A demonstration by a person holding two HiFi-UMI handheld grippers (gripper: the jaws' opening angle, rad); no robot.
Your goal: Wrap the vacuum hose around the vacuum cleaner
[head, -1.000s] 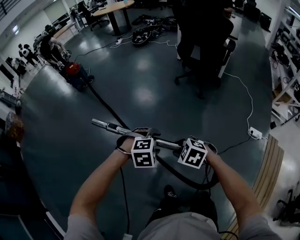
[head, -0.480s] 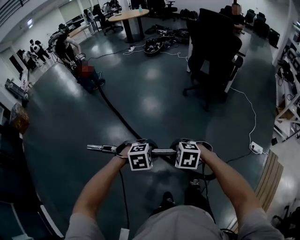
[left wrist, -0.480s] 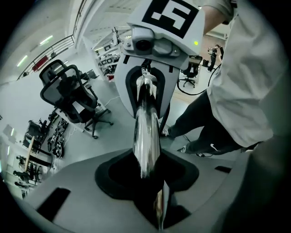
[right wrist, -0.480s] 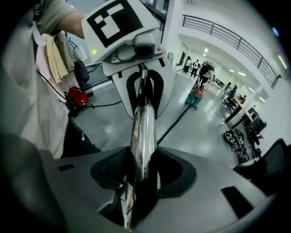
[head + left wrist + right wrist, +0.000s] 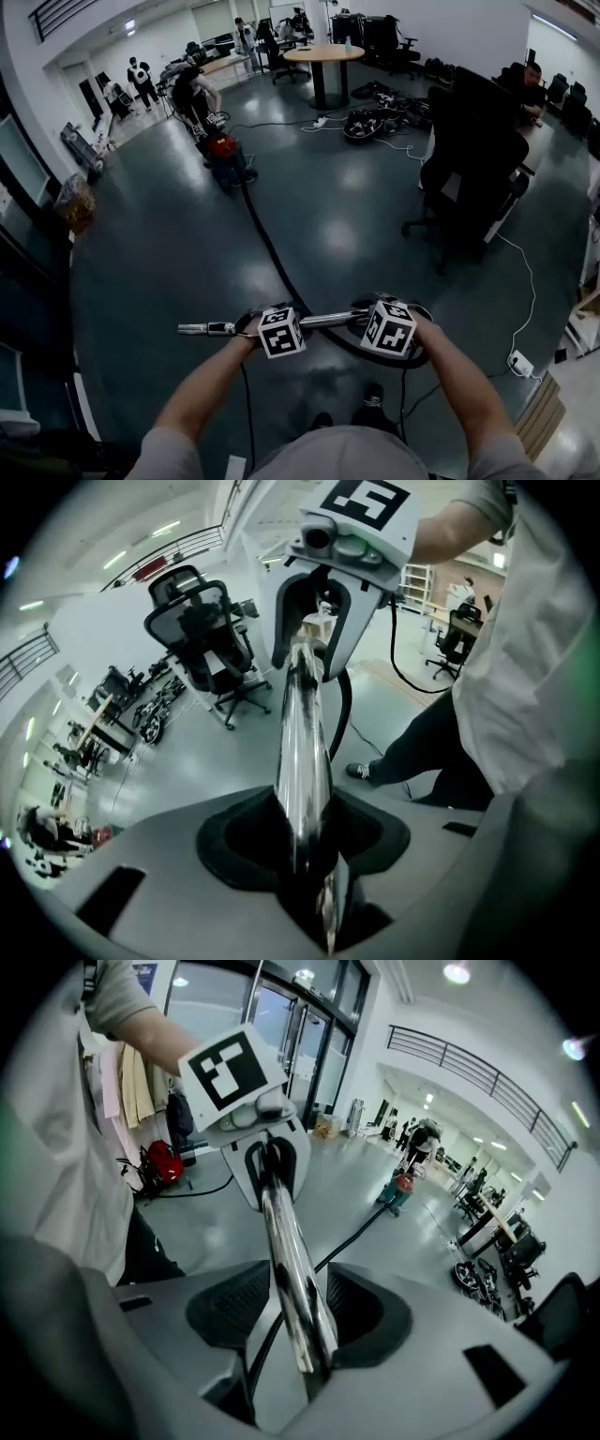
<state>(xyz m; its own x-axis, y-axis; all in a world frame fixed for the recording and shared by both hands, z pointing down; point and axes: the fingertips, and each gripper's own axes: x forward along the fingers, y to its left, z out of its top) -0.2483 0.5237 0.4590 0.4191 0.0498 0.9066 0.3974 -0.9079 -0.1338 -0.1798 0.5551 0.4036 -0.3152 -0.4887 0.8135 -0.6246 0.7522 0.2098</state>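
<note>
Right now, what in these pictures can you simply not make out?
Head view: the red vacuum cleaner is too far and small to show how the long black hose joins it.
Head view: the person's right hand covers where that hose meets the shiny metal tube.
Left gripper view: the tube's near end is cut off by the bottom edge.
</note>
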